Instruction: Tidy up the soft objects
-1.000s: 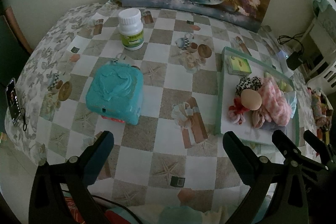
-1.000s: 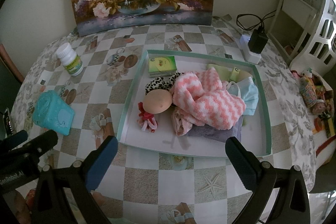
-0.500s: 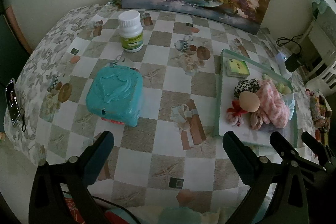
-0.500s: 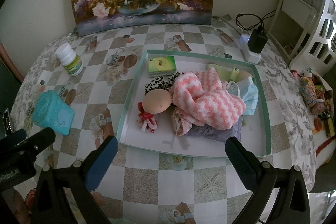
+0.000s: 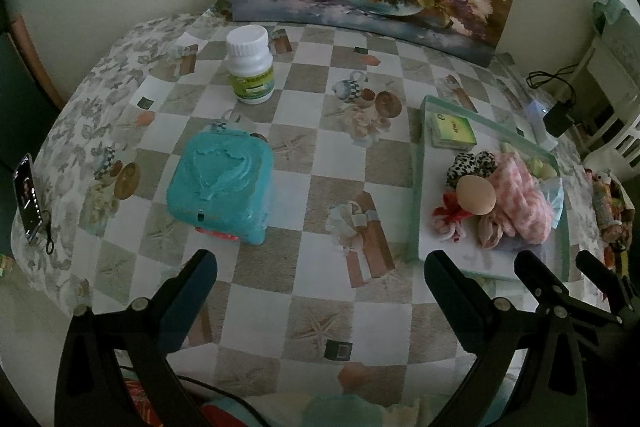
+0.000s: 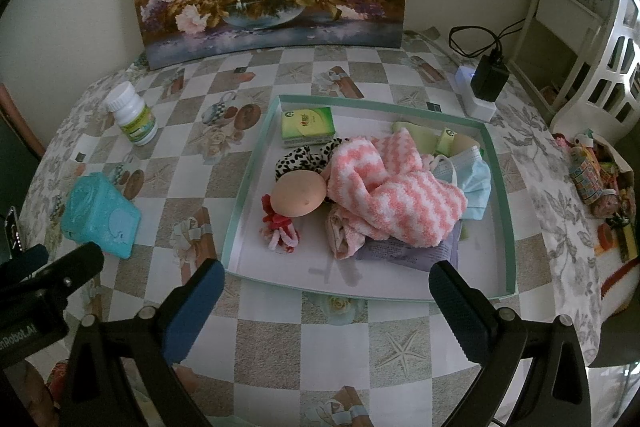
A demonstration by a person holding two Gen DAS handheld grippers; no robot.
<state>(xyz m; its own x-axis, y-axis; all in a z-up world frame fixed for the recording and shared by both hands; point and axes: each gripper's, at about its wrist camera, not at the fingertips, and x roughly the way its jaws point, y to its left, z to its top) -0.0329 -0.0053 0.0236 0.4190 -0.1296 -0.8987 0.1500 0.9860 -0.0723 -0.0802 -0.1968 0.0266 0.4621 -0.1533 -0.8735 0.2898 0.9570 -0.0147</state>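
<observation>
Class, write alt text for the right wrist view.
A shallow tray holds a pink-striped fuzzy cloth, a peach puff, a blue face mask and a green packet. The right gripper hovers, jaws open, before it.

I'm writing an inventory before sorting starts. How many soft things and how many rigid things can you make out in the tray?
Soft: 5 (pink striped cloth, spotted scrunchie, red hair tie, face mask, beige cloth)
Rigid: 2 (green box, egg-shaped ball)
Total: 7; others are half hidden beneath.

Soft items point(image 6: 384, 195) piled in tray point(image 6: 248, 187), box point(image 6: 100, 215) left of it
</observation>
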